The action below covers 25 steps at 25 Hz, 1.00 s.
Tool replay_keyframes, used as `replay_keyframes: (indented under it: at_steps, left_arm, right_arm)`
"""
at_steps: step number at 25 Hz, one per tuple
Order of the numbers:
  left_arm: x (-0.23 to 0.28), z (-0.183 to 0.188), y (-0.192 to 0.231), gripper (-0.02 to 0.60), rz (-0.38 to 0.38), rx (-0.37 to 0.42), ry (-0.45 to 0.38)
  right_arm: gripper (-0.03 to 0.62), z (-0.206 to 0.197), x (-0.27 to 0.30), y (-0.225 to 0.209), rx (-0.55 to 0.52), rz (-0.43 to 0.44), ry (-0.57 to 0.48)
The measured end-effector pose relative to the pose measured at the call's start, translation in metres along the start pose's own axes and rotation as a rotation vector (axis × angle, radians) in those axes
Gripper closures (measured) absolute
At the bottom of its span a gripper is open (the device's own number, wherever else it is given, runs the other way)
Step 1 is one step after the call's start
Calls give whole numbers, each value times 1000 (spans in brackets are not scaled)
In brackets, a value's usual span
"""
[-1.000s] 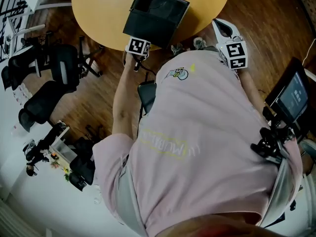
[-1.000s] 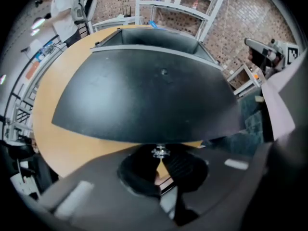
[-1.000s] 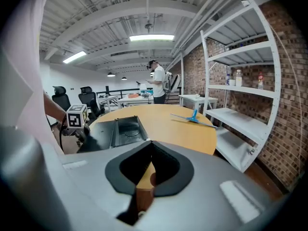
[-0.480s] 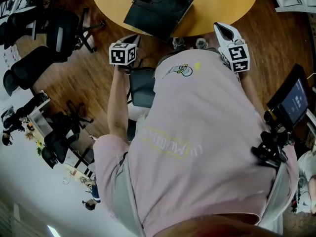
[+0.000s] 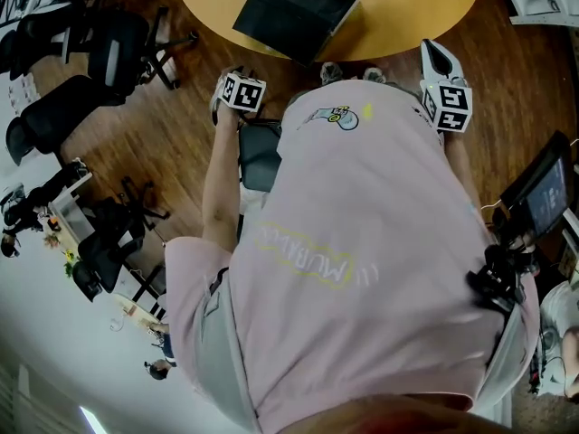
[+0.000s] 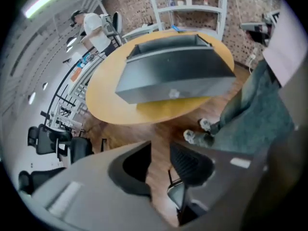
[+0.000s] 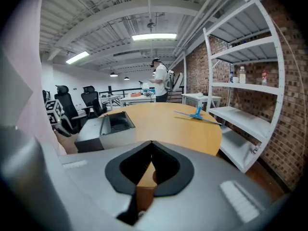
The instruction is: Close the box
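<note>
A dark grey box (image 5: 294, 12) lies on the round yellow table (image 5: 416, 7), its top open and its near side over the table's edge. It also shows in the left gripper view (image 6: 175, 73) and the right gripper view (image 7: 108, 128). My left gripper (image 5: 242, 93) hangs over the wooden floor, short of the table. Its jaws (image 6: 161, 150) are opening, and only floor shows through the gap. My right gripper (image 5: 445, 98) is beside the table's right edge, its jaws (image 7: 152, 146) shut and holding nothing.
Black office chairs (image 5: 86, 57) stand to the left, one black chair (image 5: 258, 152) right in front of me. A white shelf unit (image 7: 240, 105) is on the right. A blue tool (image 7: 198, 114) lies on the table. A person (image 7: 159, 83) stands far back.
My left gripper has drawn back from the box's near edge and now sits over the floor. The right gripper has hardly moved.
</note>
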<state>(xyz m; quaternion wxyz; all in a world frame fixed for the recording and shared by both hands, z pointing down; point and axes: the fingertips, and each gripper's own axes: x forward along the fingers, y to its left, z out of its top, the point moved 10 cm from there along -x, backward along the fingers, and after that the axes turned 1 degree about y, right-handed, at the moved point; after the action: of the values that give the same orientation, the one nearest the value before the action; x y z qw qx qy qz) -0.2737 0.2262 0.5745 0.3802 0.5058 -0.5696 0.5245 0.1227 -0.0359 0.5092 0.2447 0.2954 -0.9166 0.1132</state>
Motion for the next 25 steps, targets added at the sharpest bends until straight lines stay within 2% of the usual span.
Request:
replay_keyframes:
  at_steps: [2, 4, 5, 6, 7, 8, 9, 10, 11, 12, 13, 14, 16, 17, 19, 21, 22, 23, 25]
  left_arm:
    - [8, -7, -9, 393, 5, 86, 62]
    - [16, -3, -20, 380, 11, 215, 110]
    - [22, 2, -26, 409, 11, 297, 140]
    - [31, 12, -31, 509, 2, 375, 177]
    - [40, 28, -33, 577, -8, 423, 205]
    - [44, 51, -31, 577, -10, 423, 202]
    - [40, 81, -24, 577, 0, 374, 153]
    - [26, 112, -12, 551, 19, 292, 51]
    - [7, 141, 0, 513, 42, 200, -93]
    - [-12, 166, 10, 577, 63, 120, -239]
    - [-27, 184, 17, 577, 71, 72, -340]
    - [-34, 196, 19, 577, 69, 59, -380]
    - [-29, 199, 18, 577, 72, 71, -354]
    - [-20, 189, 16, 577, 87, 63, -320]
    - [6, 145, 11, 577, 115, -16, -214]
    - [27, 76, 5, 577, 98, -188, -93]
    - [36, 35, -3, 577, 49, -305, -34]
    - [46, -10, -18, 577, -49, -442, 37]
    - [71, -95, -65, 578, -317, -737, 228]
  right_arm:
    - [591, -17, -1, -15, -4, -59, 48]
    - [591, -32, 1, -26, -4, -104, 109]
    - [591, -39, 1, -29, 4, -126, 138]
    - [591, -45, -1, -32, 14, -149, 161]
    - [591, -50, -3, -33, 24, -172, 178]
    - [591, -53, -5, -33, 29, -193, 188]
    - [591, -53, -7, -31, 26, -209, 191]
    - [591, -52, -7, -28, 17, -222, 188]
    - [591, -49, -7, -23, 4, -229, 181]
    - [591, -47, -7, -17, -6, -231, 176]
    - [591, -47, -7, -11, -9, -227, 175]
    - [591, -47, -8, -5, -1, -221, 178]
    - [591, -51, -11, 0, 51, -222, 185]
    - [591, -53, -13, -1, 83, -236, 186]
    - [591, -56, -18, -7, 111, -278, 189]
    - [591, -49, -23, -10, 59, -310, 171]
    - [591, -43, -25, -10, 22, -321, 144]
    - [591, -36, -26, -9, -12, -328, 108]
    - [592, -13, -18, -12, -66, -316, 26]
